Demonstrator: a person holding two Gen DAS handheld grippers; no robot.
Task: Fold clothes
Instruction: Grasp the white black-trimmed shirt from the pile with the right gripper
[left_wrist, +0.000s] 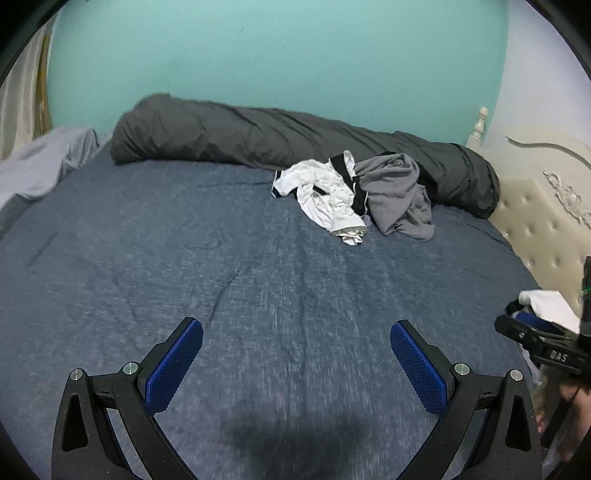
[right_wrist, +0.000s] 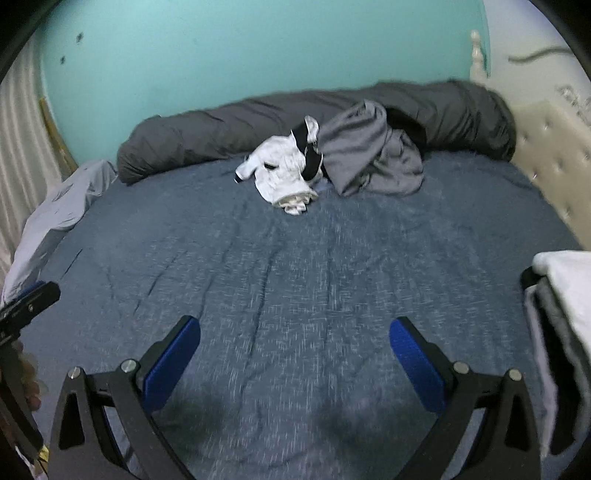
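A crumpled white garment with black trim (left_wrist: 325, 195) (right_wrist: 284, 173) lies on the far part of the blue bed, touching a bunched grey garment (left_wrist: 399, 195) (right_wrist: 369, 158) on its right. My left gripper (left_wrist: 295, 354) hovers open over the near bedspread, nothing between its blue pads. My right gripper (right_wrist: 295, 354) is open too, also above bare bedspread, well short of the clothes. Part of the right gripper (left_wrist: 543, 343) shows at the right edge of the left wrist view. Part of the left gripper (right_wrist: 26, 306) appears at the left edge of the right wrist view.
A blue bedspread (left_wrist: 221, 277) (right_wrist: 258, 266) covers the bed. A rolled dark grey duvet (left_wrist: 258, 136) (right_wrist: 207, 136) lies along the teal wall. A stack of white and grey cloth (right_wrist: 565, 295) (left_wrist: 546, 302) sits at the right. A cream tufted headboard (left_wrist: 532, 221) bounds the right side.
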